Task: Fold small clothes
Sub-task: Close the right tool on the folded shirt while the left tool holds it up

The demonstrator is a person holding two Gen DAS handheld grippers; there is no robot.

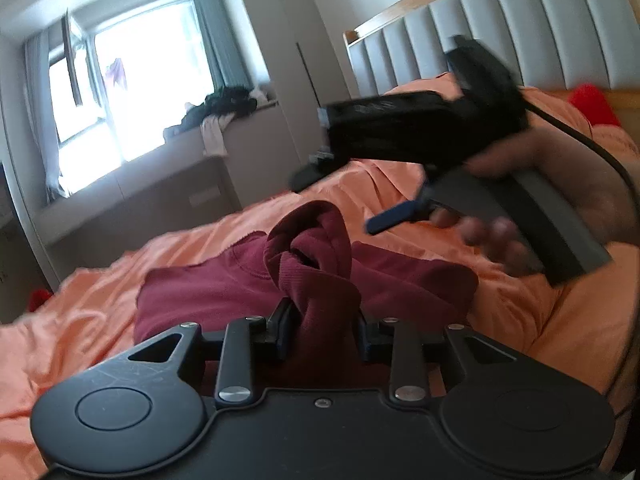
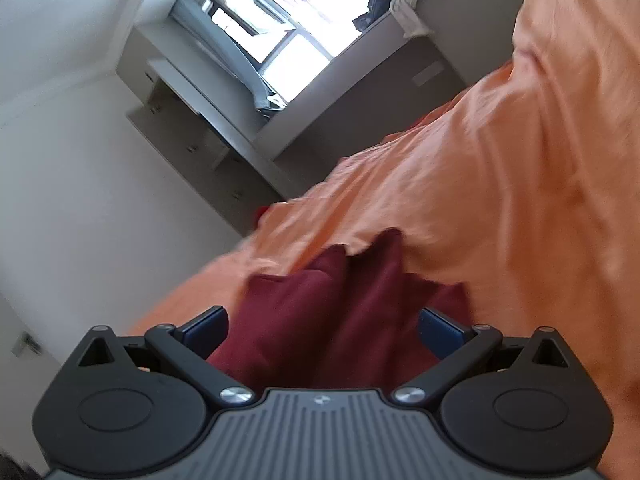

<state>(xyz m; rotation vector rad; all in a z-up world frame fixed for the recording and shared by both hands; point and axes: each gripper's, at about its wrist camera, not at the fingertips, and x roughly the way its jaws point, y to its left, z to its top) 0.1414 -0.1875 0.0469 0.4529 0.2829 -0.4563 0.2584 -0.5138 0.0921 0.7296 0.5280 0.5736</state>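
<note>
A maroon garment (image 1: 208, 292) lies crumpled on the orange bedsheet (image 1: 100, 320). My left gripper (image 1: 324, 328) is low over it, shut on a twisted bunch of its ribbed fabric (image 1: 316, 264) that stands up between the pads. A hand (image 1: 560, 184) carries my right gripper above the garment's right side, and one of its blue fingers (image 1: 396, 216) shows there. In the right wrist view, rolled sideways, the right gripper (image 2: 324, 332) is open wide. The maroon garment (image 2: 340, 312) lies below and between its blue pads (image 2: 204, 332), apart from them.
A grey padded headboard (image 1: 500, 20) with a wooden frame rises behind the bed. A window ledge (image 1: 168, 160) along the left carries a pile of dark clothes (image 1: 224, 108). Red items lie near the headboard (image 1: 592, 104) and at the far left (image 1: 40, 296).
</note>
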